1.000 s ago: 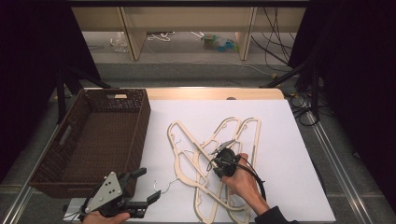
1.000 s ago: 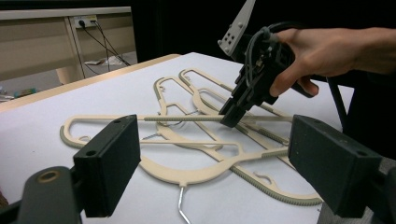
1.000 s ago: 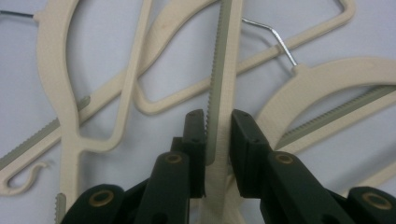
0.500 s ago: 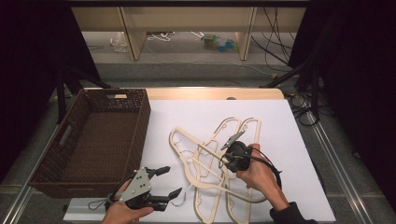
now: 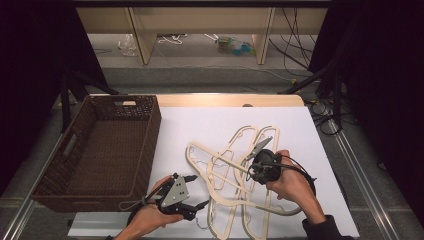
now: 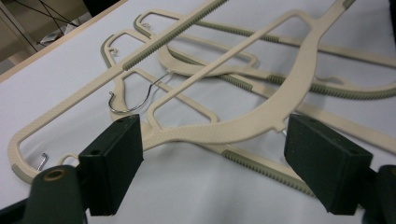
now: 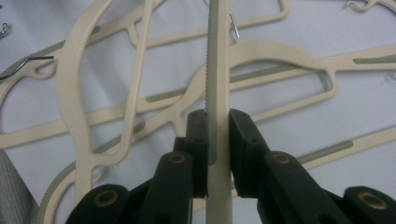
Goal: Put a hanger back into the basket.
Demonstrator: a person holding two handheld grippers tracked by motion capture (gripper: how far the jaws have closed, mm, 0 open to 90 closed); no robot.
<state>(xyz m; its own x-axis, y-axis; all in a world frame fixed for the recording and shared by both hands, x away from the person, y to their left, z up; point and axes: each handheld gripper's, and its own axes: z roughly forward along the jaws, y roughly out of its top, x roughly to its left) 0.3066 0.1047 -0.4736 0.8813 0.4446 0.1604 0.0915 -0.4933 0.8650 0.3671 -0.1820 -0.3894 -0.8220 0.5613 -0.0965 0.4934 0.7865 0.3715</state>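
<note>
The worktop (image 5: pixel 300 120) is covered in white, with a pale wooden strip along its far edge. Beyond it a grey floor (image 5: pixel 210 80) runs to a light wooden shelf unit (image 5: pixel 200 20) with cables and small clutter underneath. Black curtains (image 5: pixel 380 75) hang on both sides, with dark stand legs at their foot.

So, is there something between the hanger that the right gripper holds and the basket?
Yes. The right gripper is shut on one bar of a hanger that lies tangled with the other hangers. The left gripper, jaws open, also sits on the way to the wicker basket. The white table is bare elsewhere.
</note>
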